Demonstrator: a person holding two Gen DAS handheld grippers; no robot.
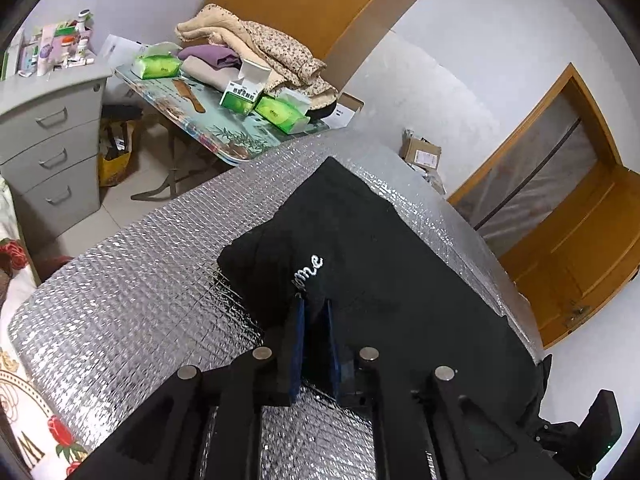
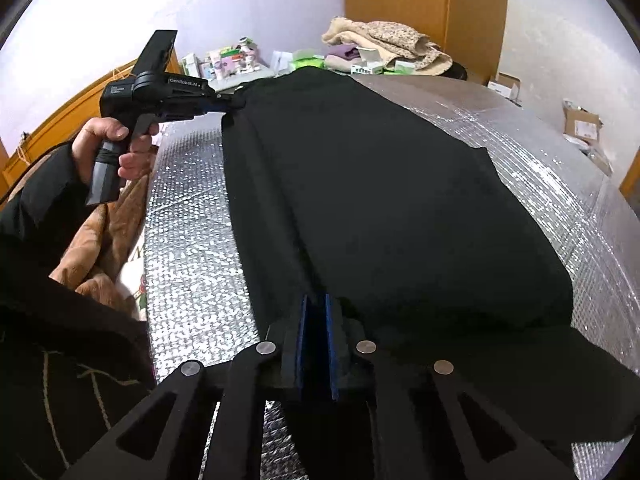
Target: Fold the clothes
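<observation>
A black garment (image 1: 380,240) with white stitched lettering (image 1: 310,270) lies on a silver quilted foil cover (image 1: 140,280). In the left wrist view a folded flap of it bunches just ahead of my left gripper (image 1: 314,308), whose blue pads are shut on the cloth's edge. The right wrist view shows the black garment (image 2: 380,184) stretched lengthwise away from me. My right gripper (image 2: 316,304) is shut on its near edge. The left gripper (image 2: 234,103), held by a hand (image 2: 120,144), pinches the far left corner.
Beyond the foil cover (image 2: 192,248) stands a folding table (image 1: 224,136) with green tissue packs, boxes and piled clothes. A grey drawer unit (image 1: 52,148) stands at the left. Cardboard boxes (image 1: 420,152) lie on the floor by a wooden door (image 1: 580,248). A sleeve and brown blanket (image 2: 92,240) are at my left.
</observation>
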